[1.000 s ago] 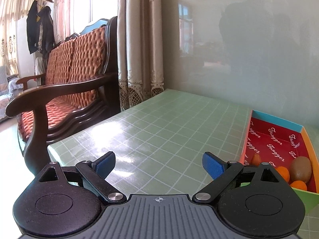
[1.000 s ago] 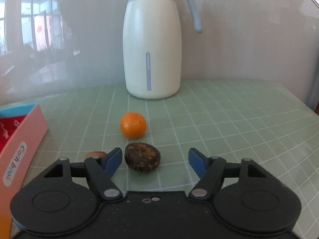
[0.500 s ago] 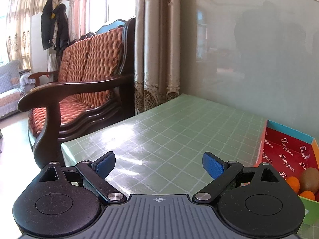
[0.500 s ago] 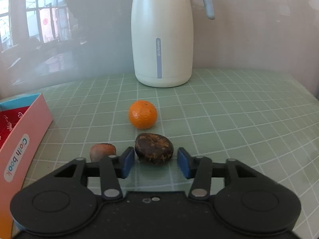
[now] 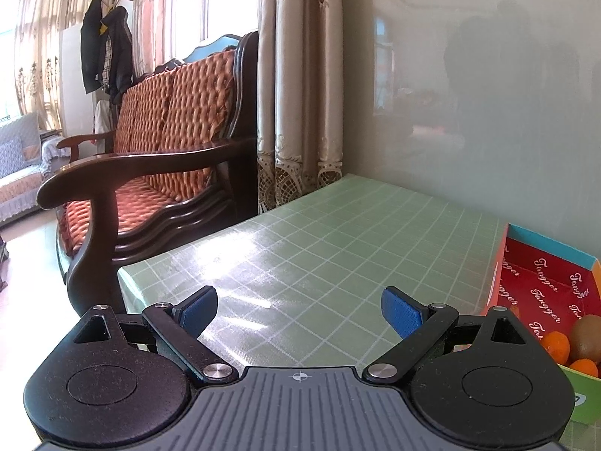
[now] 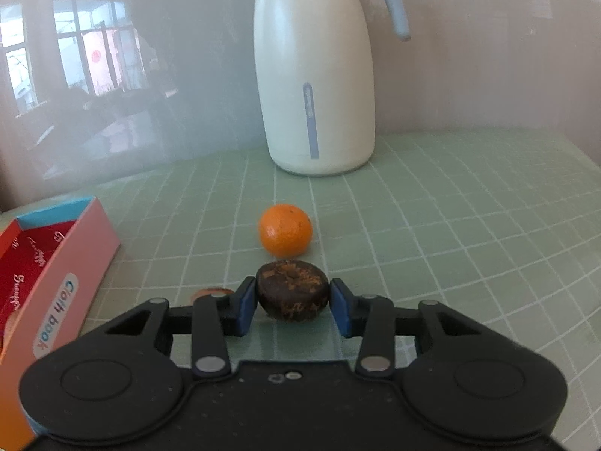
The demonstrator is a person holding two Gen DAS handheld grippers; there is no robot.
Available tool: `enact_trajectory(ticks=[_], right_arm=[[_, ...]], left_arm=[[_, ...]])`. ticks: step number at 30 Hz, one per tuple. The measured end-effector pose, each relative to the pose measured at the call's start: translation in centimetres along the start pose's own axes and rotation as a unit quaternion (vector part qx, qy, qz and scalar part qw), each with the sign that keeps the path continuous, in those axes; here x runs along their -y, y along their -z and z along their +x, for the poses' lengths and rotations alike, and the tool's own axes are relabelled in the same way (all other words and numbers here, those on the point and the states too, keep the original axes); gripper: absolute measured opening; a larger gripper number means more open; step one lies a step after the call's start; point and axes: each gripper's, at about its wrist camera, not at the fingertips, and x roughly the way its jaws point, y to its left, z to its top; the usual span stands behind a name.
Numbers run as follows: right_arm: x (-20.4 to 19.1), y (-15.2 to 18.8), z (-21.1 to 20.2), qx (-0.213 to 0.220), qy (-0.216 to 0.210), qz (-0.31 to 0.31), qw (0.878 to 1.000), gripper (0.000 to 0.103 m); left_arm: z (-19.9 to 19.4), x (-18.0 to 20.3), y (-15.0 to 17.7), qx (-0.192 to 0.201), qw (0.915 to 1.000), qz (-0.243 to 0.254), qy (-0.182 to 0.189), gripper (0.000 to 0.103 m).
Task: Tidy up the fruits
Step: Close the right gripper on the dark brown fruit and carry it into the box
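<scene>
Low in the right wrist view, the right tongs [image 6: 293, 302] are closing on a dark brown, rough-skinned fruit [image 6: 292, 289] that sits on the green checked counter [image 6: 450, 233]; both blue pads [image 6: 246, 306] meet its sides, and the fruit fills the gap at the frame's lower centre. Just above it lies a mandarin [image 6: 285, 230], apart from the tongs, and higher still a cream thermos jug [image 6: 313, 86] stands against the wall. A small reddish-brown thing [image 6: 210, 293] peeks out left of the left pad, mostly hidden. At the left edge is an open box [image 6: 71, 263] with a pink side and red lining.

Over in the left wrist view, the left tongs [image 5: 298, 310] stand wide apart above bare counter [image 5: 319, 248] with nothing between them. At the right edge the same box [image 5: 544, 282] holds a kiwi [image 5: 588, 332] and mandarins [image 5: 557, 345]. A wooden sofa [image 5: 161, 158] fills the left side, beside curtains [image 5: 300, 86].
</scene>
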Motion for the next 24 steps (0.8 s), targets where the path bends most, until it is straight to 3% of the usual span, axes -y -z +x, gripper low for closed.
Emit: enact_trajectory(ticks=[3, 11, 16, 24], right_arm=[[-0.4, -0.3, -1.4, 0.02, -0.013, -0.005, 1.0, 0.04], [-4.7, 0.1, -4.7, 0.058, -0.104, -0.053, 0.991, 0.04], [-8.8, 0.7, -6.2, 0.063, -0.153, -0.098, 0.981, 0.04], [-13.9, 1.7, -6.6, 0.045, -0.196, -0.141, 0.969, 0.04]], left_arm=[[0.0, -0.2, 0.1, -0.001, 1.0, -0.004, -0.002, 0.093], [0.4, -1.4, 0.2, -0.022, 0.999, -0.037, -0.009, 0.093], [0.0, -1.8, 0.5, -0.014, 0.9992, -0.033, -0.017, 0.093], [-0.1, -3.6, 0.7, -0.011, 0.9988, -0.036, -0.033, 0.093]])
